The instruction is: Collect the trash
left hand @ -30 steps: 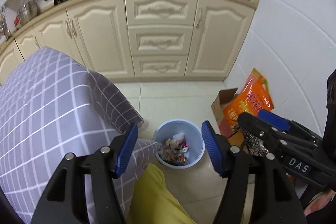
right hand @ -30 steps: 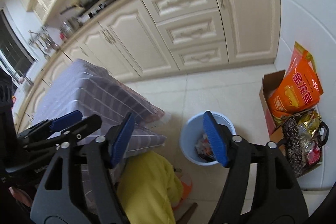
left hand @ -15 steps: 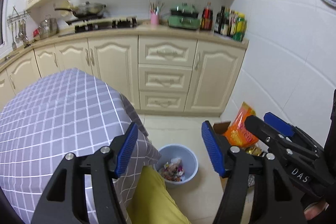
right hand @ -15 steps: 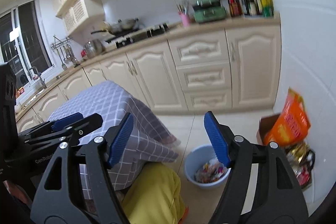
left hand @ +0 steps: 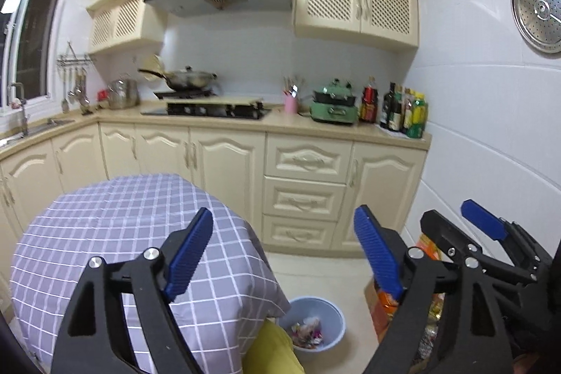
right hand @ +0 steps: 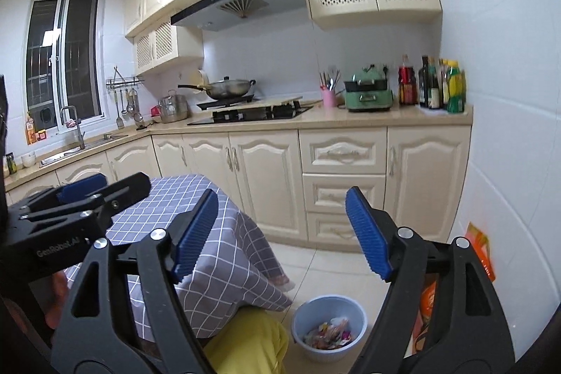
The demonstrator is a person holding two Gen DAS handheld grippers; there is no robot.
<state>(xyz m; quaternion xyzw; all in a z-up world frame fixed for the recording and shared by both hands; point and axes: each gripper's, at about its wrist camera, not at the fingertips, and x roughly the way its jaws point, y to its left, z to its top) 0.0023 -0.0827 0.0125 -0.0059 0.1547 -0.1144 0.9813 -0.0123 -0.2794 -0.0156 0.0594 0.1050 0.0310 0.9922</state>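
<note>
Tiled floor [right hand: 326,272], blue trash bin [right hand: 329,328] of wrappers standing on it, cloth-covered table [left hand: 115,233] beside

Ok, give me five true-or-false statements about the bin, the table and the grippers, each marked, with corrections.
1. The blue bin on the floor holds wrappers. True.
2. The left gripper is clamped on a piece of trash. False: nothing is between its fingers, and its jaws are opening.
3. The table is covered with a grey checked cloth. True.
4. The bin stands on the counter beside the stove. False: it sits on the floor tiles near the table's draped corner.
5. The right gripper carries a wrapper. False: it is empty, its jaws opening.
</note>
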